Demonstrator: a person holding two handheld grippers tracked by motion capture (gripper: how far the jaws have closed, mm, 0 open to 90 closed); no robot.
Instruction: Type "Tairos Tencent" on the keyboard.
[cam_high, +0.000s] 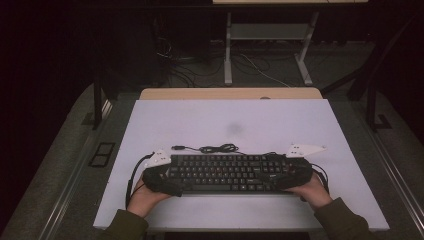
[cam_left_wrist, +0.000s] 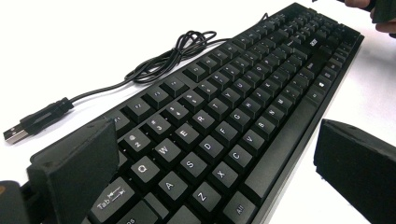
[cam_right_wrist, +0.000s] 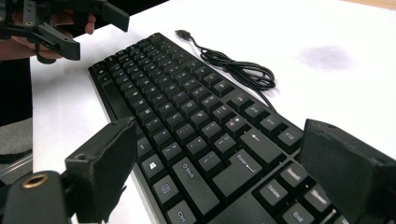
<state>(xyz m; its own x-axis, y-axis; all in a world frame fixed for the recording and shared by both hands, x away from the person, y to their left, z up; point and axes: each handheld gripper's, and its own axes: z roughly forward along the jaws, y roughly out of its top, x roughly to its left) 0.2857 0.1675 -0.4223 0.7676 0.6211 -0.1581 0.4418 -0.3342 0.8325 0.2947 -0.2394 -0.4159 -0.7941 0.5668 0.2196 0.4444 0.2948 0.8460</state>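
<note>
A black keyboard (cam_high: 227, 173) lies flat near the front of the white table (cam_high: 200, 120). Its black USB cable (cam_high: 215, 148) is coiled loosely behind it. My left gripper (cam_high: 160, 179) is at the keyboard's left end. In the left gripper view the left gripper (cam_left_wrist: 215, 140) is open, with one jaw at the back edge by the Tab key and the other off the front edge. My right gripper (cam_high: 295, 175) is at the right end. In the right gripper view the right gripper (cam_right_wrist: 219, 140) is open and straddles the keyboard (cam_right_wrist: 187, 116) near the Enter key.
A faint grey stain (cam_high: 235, 128) marks the table behind the cable. A wooden desk edge (cam_high: 230, 93) sits beyond the table, with a metal frame (cam_high: 270, 45) and floor cables behind it. The USB plug (cam_left_wrist: 18, 133) lies loose on the white surface.
</note>
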